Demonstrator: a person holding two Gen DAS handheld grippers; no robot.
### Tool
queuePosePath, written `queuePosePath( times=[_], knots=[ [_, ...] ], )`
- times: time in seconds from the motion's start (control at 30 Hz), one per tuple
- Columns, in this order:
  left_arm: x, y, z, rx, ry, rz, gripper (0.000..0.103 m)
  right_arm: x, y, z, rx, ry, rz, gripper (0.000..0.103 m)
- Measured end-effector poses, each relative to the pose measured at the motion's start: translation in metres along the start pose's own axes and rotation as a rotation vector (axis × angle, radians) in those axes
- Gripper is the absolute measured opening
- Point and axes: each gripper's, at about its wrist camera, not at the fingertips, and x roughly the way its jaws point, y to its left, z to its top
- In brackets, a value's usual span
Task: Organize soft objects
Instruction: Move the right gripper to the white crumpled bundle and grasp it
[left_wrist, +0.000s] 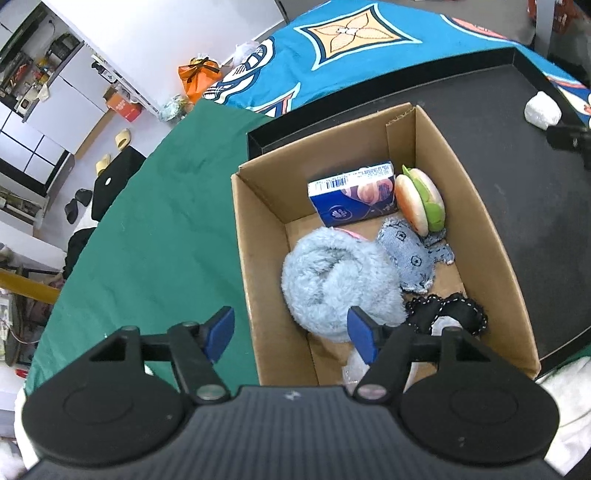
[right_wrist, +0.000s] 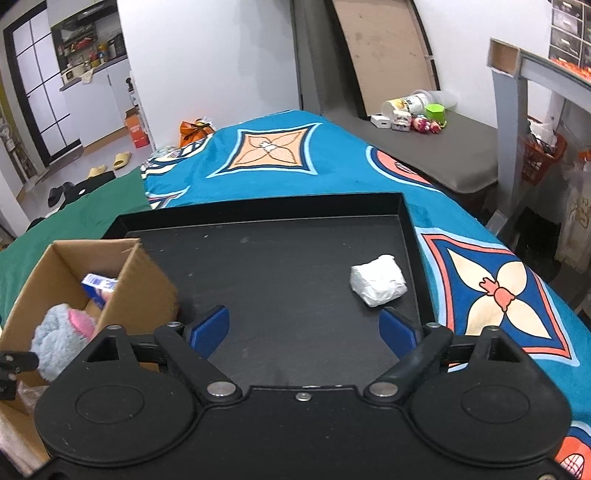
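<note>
Black tray (right_wrist: 295, 206): cardboard box (right_wrist: 147, 284), white bundle (right_wrist: 377, 281).

My left gripper (left_wrist: 291, 334) fills the lower part of its wrist view, its black body across the bottom edge and both blue-padded fingers (left_wrist: 221, 332) reaching up toward the middle of the frame. The fingers stand wide apart with nothing between them. My right gripper (right_wrist: 304, 330) sits the same way in its own view, body along the bottom, blue fingers (right_wrist: 210, 328) spread wide and empty at mid-height. At the right edge of the left view, a black tip of my right gripper shows; a similar black piece shows at the lower left of the right view.
</note>
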Motion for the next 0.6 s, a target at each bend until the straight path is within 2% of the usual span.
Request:
queuePosePath(
  times=[0.27, 0.47, 0.6],
  knots=[
    [0.006, -0.009, 0.006, 0.033, 0.028, 0.014, 0.066, 0.018, -0.024, 0.007, 0.019, -0.017, -0.016, 0.087],
    [0.011, -0.021, 0.009, 0.083, 0.051, 0.068, 0.066, 0.032, -0.037, 0.011, 0.016, -0.012, -0.023, 0.079],
    [0.011, -0.022, 0.010, 0.087, 0.055, 0.076, 0.066, 0.041, -0.040, 0.012, -0.001, -0.011, -0.030, 0.072]
  ],
)
